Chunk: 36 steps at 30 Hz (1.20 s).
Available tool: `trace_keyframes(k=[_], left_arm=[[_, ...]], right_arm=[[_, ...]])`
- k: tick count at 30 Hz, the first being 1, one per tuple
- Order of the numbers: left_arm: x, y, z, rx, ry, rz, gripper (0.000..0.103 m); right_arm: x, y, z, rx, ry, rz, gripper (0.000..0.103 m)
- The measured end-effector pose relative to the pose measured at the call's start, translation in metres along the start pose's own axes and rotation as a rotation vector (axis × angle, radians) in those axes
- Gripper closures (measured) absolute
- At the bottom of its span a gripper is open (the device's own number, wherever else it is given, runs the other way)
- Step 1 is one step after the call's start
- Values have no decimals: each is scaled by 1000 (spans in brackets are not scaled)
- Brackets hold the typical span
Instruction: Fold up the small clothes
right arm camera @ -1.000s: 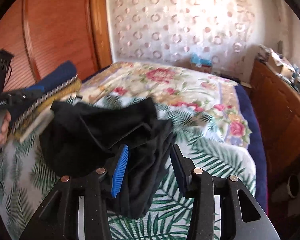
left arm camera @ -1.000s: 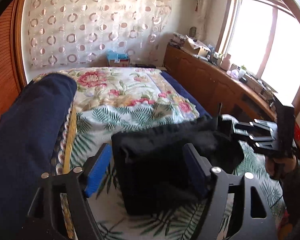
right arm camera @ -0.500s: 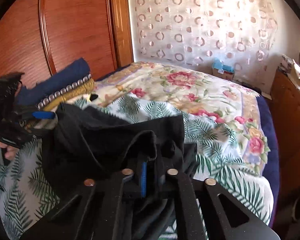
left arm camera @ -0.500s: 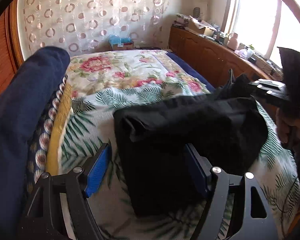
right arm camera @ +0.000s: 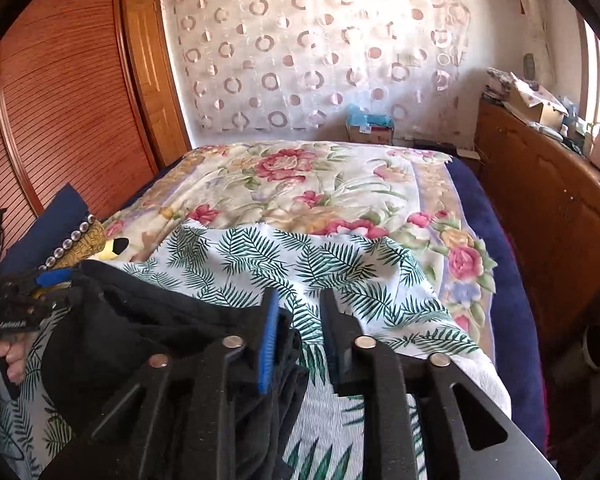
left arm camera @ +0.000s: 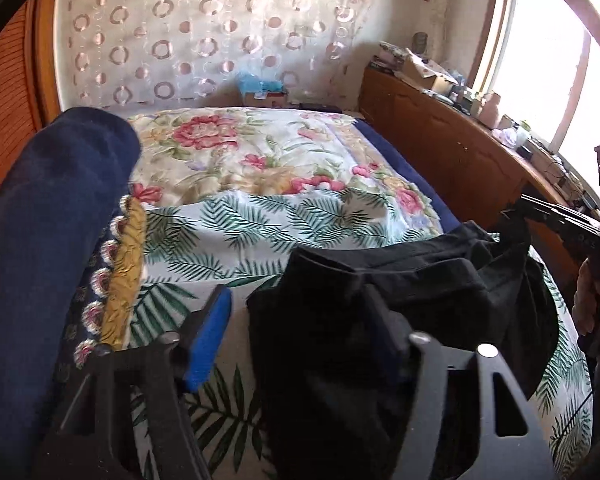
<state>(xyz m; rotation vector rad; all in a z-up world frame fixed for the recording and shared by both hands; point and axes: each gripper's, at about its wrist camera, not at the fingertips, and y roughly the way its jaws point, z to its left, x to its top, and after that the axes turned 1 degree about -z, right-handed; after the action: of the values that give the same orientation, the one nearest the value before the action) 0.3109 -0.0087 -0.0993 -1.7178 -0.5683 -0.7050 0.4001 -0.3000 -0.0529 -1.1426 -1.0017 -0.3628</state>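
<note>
Mid-fold: black garment (left arm camera: pixel 400 320) bunched at lower centre of the left view, on the palm-print sheet (left arm camera: pixel 260 232). Left gripper (left arm camera: pixel 300 332) spread wide around its near edge (right finger buried in cloth); right gripper (right arm camera: pixel 296 340) parted narrowly, gripping nothing, garment just left of it. Next, likely: pinch an edge, then lay it over flat.

A floral-covered bed (right arm camera: pixel 320 184) stands between a louvred wooden wardrobe (right arm camera: pixel 60 112) and a sunlit window (left arm camera: pixel 540 72).
</note>
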Motion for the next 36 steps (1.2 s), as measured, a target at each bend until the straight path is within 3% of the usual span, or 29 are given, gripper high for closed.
trace_keyframes(k=[5, 6, 7, 10, 12, 17, 19, 20, 22, 25, 28, 36], left_arm=[[4, 3, -7, -52, 29, 12, 70], [4, 3, -8, -61, 39, 14, 87], [5, 4, -10, -67, 47, 15, 95], [8, -7, -6, 8, 34, -59, 96], [13, -13, 6, 54, -32, -103, 96], [13, -3, 5, 93, -3, -62, 95], [13, -1, 4, 96, 9, -46, 85], [13, -3, 3, 95, 10, -46, 79], [13, -8, 2, 75, 10, -59, 57], [10, -15, -3, 56, 47, -59, 44], [2, -16, -7, 44, 68, -37, 37], [-16, -2, -7, 38, 66, 45, 36]], right_arm=[[-8, -12, 12, 45, -28, -7, 71], [-9, -7, 14, 56, -33, 3, 70], [-9, -5, 12, 58, -37, 11, 70], [-12, -3, 11, 66, -47, 24, 69], [-10, -2, 9, 71, -44, 25, 69], [-6, -1, 10, 67, -49, 26, 69], [-6, -2, 13, 65, -52, 31, 65], [-6, -1, 13, 59, -51, 32, 55], [-7, 0, 15, 54, -51, 41, 48], [-9, 2, 21, 44, -53, 67, 41], [-12, 6, 23, 40, -44, 100, 39], [-12, 20, 24, 26, -10, 151, 35]])
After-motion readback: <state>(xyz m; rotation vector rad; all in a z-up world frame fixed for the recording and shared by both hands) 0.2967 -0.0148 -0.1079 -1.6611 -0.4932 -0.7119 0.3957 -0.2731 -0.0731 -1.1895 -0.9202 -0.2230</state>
